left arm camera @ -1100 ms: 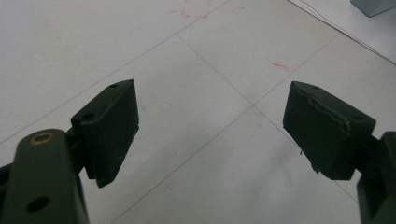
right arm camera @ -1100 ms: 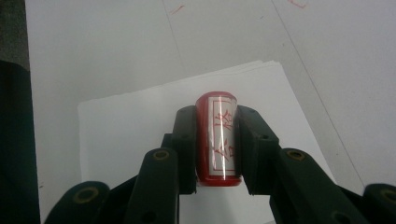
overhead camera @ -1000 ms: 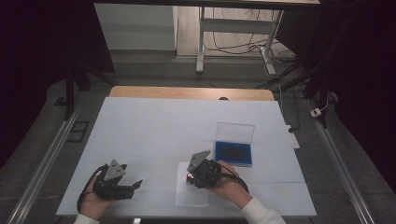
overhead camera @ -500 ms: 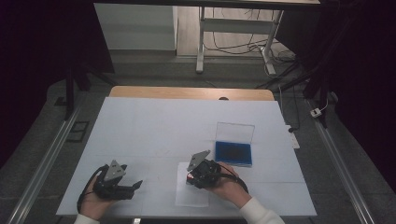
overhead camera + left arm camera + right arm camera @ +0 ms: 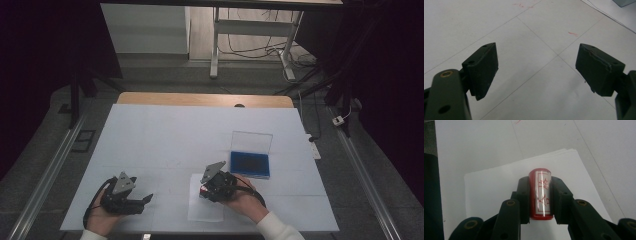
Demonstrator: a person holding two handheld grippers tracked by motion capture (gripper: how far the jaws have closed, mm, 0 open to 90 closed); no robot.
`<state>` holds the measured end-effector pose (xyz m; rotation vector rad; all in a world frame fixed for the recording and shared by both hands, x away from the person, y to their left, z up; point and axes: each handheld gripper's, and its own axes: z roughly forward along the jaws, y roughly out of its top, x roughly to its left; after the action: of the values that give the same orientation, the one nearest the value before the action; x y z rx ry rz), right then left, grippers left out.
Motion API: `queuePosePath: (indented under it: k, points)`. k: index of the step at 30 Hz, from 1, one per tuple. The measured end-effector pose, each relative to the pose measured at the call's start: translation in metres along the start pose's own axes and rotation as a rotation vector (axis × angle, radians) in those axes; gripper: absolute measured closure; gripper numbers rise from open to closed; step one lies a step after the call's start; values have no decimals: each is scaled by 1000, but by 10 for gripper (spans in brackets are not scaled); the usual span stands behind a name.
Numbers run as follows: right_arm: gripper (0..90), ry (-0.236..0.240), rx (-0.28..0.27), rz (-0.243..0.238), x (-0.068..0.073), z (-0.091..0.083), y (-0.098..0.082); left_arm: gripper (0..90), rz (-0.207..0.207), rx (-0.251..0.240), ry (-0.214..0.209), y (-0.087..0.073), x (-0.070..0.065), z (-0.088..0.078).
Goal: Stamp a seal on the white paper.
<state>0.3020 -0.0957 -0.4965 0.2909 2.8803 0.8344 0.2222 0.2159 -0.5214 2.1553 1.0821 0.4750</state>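
My right gripper is shut on a red cylindrical stamp with a white label of red characters. It holds the stamp just above a small stack of white paper. From above, the right gripper sits over the paper near the table's front edge, and a red bit of the stamp peeks out at its tip. My left gripper rests at the front left, held in a hand. Its jaws stand wide apart over bare table, with nothing between the fingers.
An open blue ink-pad case with a clear raised lid stands just right of the right gripper. The white table stretches back to a wooden strip at its far edge. Thin red marks dot the table surface.
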Motion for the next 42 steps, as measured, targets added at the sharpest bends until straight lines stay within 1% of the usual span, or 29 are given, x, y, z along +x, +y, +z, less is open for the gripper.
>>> queuePosePath:
  k: [4,5,6,7,8,9,12,22,24,29,32,34,35,36,38,42]
  points:
    - [703,1,-2,3,0,0,0,185,0,1,-1,0,0,0]
    - [702,0,-1,13,1,0,0,184,0,2,-1,0,0,0]
    - [702,1,-4,0,0,0,0,185,0,2,-1,0,0,0]
    - [702,1,0,12,1,0,0,185,2,4,-1,0,0,0]
    - [702,1,-4,1,0,0,0,185,2,5,-1,0,0,0]
    - [701,3,-2,12,0,0,0,185,2,6,-1,0,0,0]
    - [701,2,-1,10,1,-1,-1,185,2,5,-3,0,1,0]
    - [695,-4,-19,1,2,-2,-2,183,0,18,-6,-1,2,1]
    - [693,-3,-40,3,1,-4,-2,184,-2,20,-4,-1,3,1]
    - [689,-1,-40,4,0,-4,-2,183,0,21,-5,-1,3,1]
    - [687,3,-38,16,0,-5,-2,184,0,21,-7,-2,4,1]
    - [687,-3,-40,6,0,-5,-2,183,-2,21,-6,-2,4,1]
    - [687,-2,-41,12,0,-6,-2,183,-2,22,-8,-2,4,1]
    - [688,4,-58,15,0,-9,-2,183,0,22,-11,-2,4,1]
    - [688,-6,-98,25,-1,-15,-1,183,0,23,-11,-2,4,1]
    - [687,-17,-153,32,-3,-28,0,183,0,21,-13,-2,4,1]
